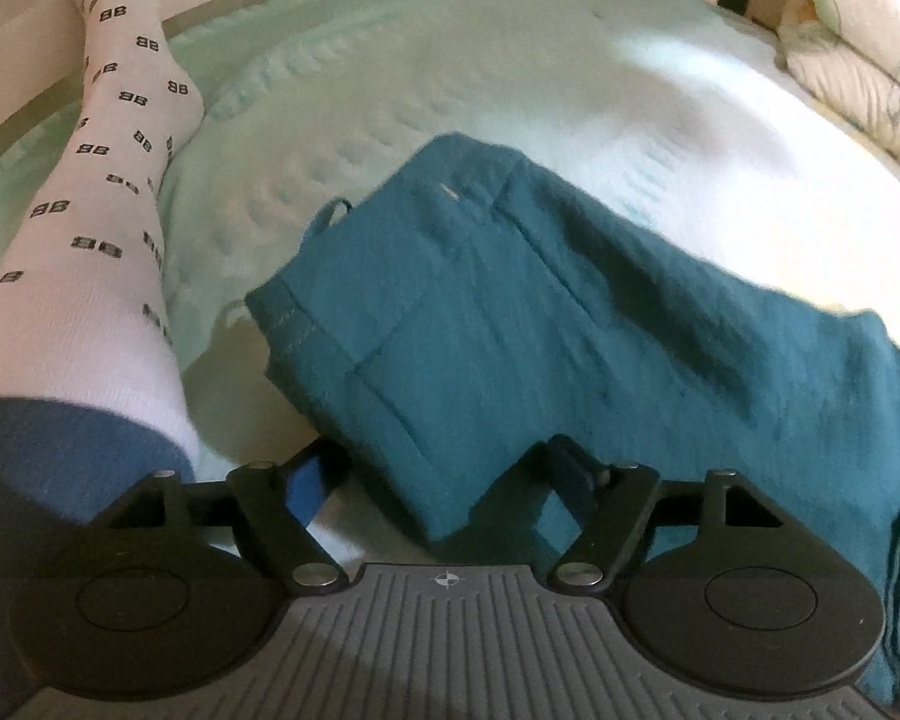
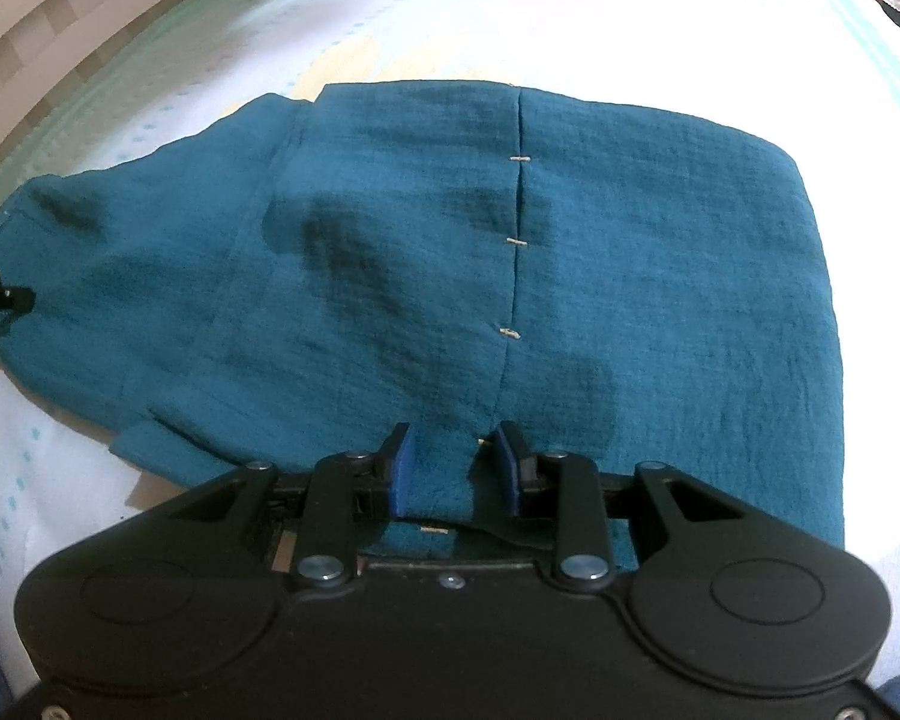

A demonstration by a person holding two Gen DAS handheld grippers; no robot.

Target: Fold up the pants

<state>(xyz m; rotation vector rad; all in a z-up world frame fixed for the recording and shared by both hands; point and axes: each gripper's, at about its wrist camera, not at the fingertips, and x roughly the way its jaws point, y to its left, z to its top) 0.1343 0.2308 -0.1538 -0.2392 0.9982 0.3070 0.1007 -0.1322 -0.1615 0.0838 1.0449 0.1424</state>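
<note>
The pants (image 2: 510, 276) lie on the bed (image 2: 630, 18), filling the middle of my right view and running from centre to lower right in my left view. They look already doubled over at least once: I see a compact teal block with layered edges, a hem or cuff band at centre left of the left view, and a seam with pale stitches down the middle of the right view. I judge the fold well along, with perhaps one more fold and some smoothing left; wrinkles show as dark patches.

My right gripper (image 2: 453, 468) sits at the near edge of the cloth at bottom centre, its blue pads (image 2: 403, 474) partly apart with a tuck of fabric between them; I cannot tell if they pinch it. My left gripper (image 1: 444, 480) is spread wide at the bottom of its view, with a corner of the cloth lying between the fingers, not clamped.

No containers show. A leg in a white patterned sock (image 1: 108, 180) lies at the left of the left view, and a pillow (image 1: 858, 60) sits at upper right.
</note>
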